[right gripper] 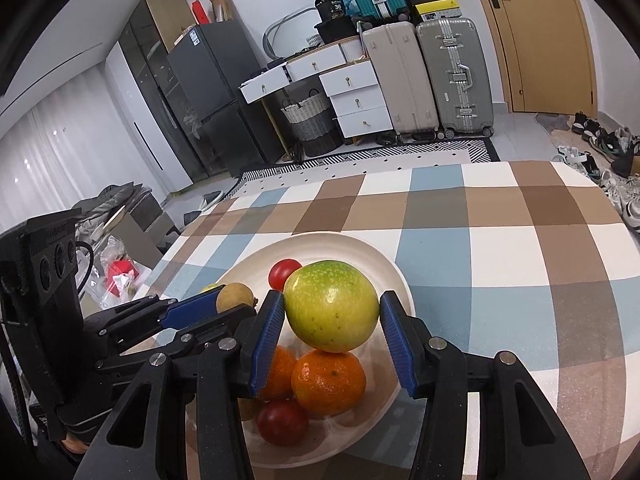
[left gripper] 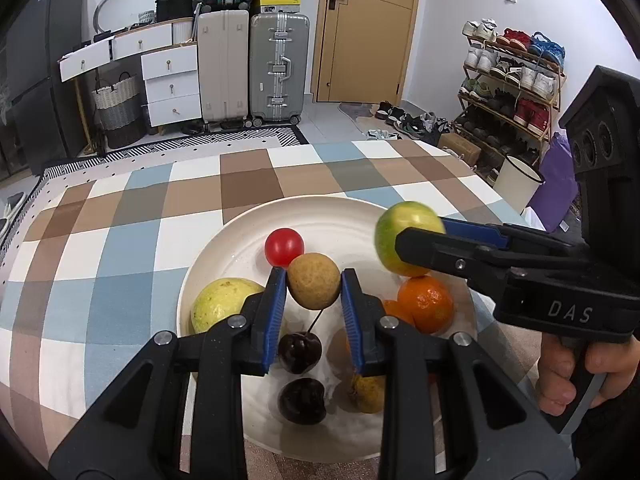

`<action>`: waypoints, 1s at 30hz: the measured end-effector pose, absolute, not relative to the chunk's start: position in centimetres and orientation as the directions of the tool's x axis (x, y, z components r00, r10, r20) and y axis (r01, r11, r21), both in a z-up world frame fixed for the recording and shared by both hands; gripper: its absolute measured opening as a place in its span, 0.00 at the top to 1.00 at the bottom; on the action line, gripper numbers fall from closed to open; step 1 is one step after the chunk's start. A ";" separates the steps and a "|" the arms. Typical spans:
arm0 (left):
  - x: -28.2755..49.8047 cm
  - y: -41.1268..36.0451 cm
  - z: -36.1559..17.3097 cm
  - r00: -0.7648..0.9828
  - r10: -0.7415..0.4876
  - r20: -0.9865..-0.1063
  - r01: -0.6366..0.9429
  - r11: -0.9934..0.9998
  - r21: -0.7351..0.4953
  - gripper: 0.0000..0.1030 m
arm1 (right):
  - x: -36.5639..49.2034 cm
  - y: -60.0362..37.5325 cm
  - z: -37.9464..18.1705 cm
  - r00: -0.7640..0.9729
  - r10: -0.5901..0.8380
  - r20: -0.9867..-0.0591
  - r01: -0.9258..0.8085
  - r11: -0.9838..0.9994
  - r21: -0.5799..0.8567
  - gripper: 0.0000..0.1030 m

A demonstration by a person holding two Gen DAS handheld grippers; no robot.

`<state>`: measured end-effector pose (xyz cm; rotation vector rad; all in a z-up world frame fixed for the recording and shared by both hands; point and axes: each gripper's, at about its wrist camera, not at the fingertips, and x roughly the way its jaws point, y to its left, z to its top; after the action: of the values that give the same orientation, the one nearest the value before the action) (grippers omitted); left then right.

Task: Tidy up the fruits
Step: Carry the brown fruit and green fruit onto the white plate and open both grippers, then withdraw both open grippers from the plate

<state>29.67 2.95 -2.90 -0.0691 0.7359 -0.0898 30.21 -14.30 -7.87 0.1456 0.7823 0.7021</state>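
A cream plate (left gripper: 224, 256) on the checked tablecloth holds the fruit. My left gripper (left gripper: 313, 286) is shut on a small tan round fruit (left gripper: 314, 286), held above the plate; it also shows in the right wrist view (right gripper: 234, 296). My right gripper (right gripper: 331, 312) is shut on a green-yellow round fruit (right gripper: 331, 306), held above the plate's right side (left gripper: 404, 228). On the plate lie a red cherry tomato (left gripper: 284, 246), a yellow-green fruit (left gripper: 220, 304), two mandarins (left gripper: 426, 304), two dark cherries (left gripper: 300, 352) and a small yellowish fruit (left gripper: 370, 394).
The checked tablecloth (left gripper: 120, 232) covers the table around the plate (right gripper: 384, 264). Another red tomato (right gripper: 282, 422) lies at the plate's near side. Suitcases (left gripper: 276, 68), white drawers (left gripper: 172, 84) and a shoe rack (left gripper: 516, 92) stand beyond the table.
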 end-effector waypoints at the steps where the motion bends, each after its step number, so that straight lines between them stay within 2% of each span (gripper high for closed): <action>1: 29.7 2.9 -2.9 0.736 -0.108 -0.668 0.059 0.994 -0.096 0.76 | 30.2 -14.4 -7.8 0.500 0.631 -0.593 -0.524 0.766 0.372 0.51; 5: 29.5 2.8 -2.7 0.733 -0.113 -0.671 0.067 0.993 -0.095 0.76 | 30.1 -14.7 -7.6 0.509 0.628 -0.589 -0.517 0.770 0.375 0.49; 8: 29.3 3.0 -2.6 0.734 -0.116 -0.670 0.063 0.993 -0.103 0.70 | 30.1 -14.8 -7.5 0.512 0.623 -0.591 -0.516 0.774 0.368 0.42; 12: 28.7 3.0 -2.0 0.743 -0.121 -0.658 0.066 0.992 -0.107 0.52 | 29.3 -15.4 -7.1 0.529 0.614 -0.585 -0.516 0.781 0.352 0.23; 14: 28.1 3.0 -1.6 0.753 -0.123 -0.647 0.067 0.992 -0.110 0.40 | 28.9 -15.7 -7.0 0.521 0.622 -0.584 -0.528 0.773 0.353 0.15; 16: 27.3 2.8 -1.3 0.765 -0.109 -0.635 0.063 0.993 -0.095 0.15 | 28.4 -16.1 -6.7 0.531 0.621 -0.576 -0.533 0.773 0.343 0.10; 18: 26.2 2.7 -0.9 0.786 -0.098 -0.610 0.061 0.995 -0.082 0.14 | 27.8 -16.5 -6.3 0.541 0.620 -0.569 -0.538 0.775 0.333 0.03; 20: 25.3 2.7 -0.7 0.788 -0.105 -0.607 0.060 0.994 -0.095 0.07 | 27.1 -16.8 -6.1 0.540 0.624 -0.565 -0.547 0.770 0.327 0.01; 21: 24.8 2.7 -0.6 0.792 -0.107 -0.602 0.057 0.993 -0.103 0.00 | 26.7 -16.9 -6.0 0.543 0.625 -0.561 -0.551 0.769 0.324 0.01; 30: 19.7 2.7 0.5 0.834 -0.082 -0.545 0.038 0.995 -0.092 0.01 | 22.4 -18.3 -5.6 0.567 0.643 -0.515 -0.584 0.755 0.298 0.00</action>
<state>19.73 2.67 0.52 -0.0781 0.5806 -0.0637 22.43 -18.26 -5.57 0.0983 0.6443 0.7222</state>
